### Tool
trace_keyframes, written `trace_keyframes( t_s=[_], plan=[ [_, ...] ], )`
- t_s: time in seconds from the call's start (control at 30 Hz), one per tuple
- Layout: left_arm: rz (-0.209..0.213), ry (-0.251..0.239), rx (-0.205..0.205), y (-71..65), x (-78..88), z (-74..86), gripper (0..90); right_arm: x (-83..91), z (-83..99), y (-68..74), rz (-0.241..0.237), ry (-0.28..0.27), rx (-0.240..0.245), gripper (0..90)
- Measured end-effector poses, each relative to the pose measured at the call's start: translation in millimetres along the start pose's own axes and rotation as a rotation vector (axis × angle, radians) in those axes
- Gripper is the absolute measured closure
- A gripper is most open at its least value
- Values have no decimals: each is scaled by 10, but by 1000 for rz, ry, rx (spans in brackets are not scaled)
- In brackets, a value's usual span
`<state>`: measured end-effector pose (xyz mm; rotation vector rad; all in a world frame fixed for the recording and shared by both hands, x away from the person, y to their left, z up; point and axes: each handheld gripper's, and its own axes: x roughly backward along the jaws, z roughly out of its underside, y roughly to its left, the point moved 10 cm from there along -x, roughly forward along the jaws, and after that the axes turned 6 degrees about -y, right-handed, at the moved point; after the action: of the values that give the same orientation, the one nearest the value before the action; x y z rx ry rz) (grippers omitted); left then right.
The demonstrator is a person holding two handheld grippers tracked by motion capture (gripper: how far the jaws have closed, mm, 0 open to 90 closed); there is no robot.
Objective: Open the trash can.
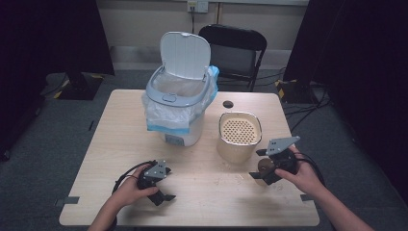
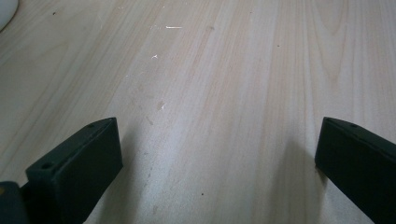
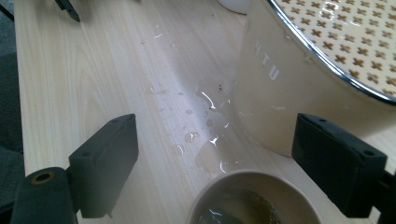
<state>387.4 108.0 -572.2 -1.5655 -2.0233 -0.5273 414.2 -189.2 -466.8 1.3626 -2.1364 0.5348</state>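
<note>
right gripper carrying a cup next to the strainer pot, left gripper idle

high view: your right gripper [image 1: 260,167] sits just right-front of the strainer pot [image 1: 239,136], wrist rolled so the jaws point toward the table's middle, a cup [image 1: 264,165] between them; left gripper [image 1: 162,184] rests low, well left-front of the pot. left gripper view: jaws wide, nothing between, bare table [image 2: 224,79]. right gripper view: jaws partly spread either side of the cup [image 3: 254,198], liquid inside, pad contact not visible so can't confirm grip; spilled water [image 3: 205,135] beside the pot. keep the cup level, move slow, clear the pot rim before tipping.
</note>
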Motion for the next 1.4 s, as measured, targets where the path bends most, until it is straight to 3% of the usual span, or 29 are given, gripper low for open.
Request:
trace_keyframes(
  t_s=[0.37,0.57,1.03,1.3,1.4],
  plan=[
    [0,1,0,0,0,0,1,152,92,-138,20,-22,-14,141],
    [0,1,0,0,0,0,1,168,190,-156,23,-2,-21,141],
    [0,0,0,0,0,0,1,183,371,-185,20,-13,-56,141],
    [0,1,0,0,1,0,1,201,420,-175,10,-51,-71,143],
    [-1,-2,1,0,-2,-1,1,216,430,-198,29,-50,-71,142]
  ],
)
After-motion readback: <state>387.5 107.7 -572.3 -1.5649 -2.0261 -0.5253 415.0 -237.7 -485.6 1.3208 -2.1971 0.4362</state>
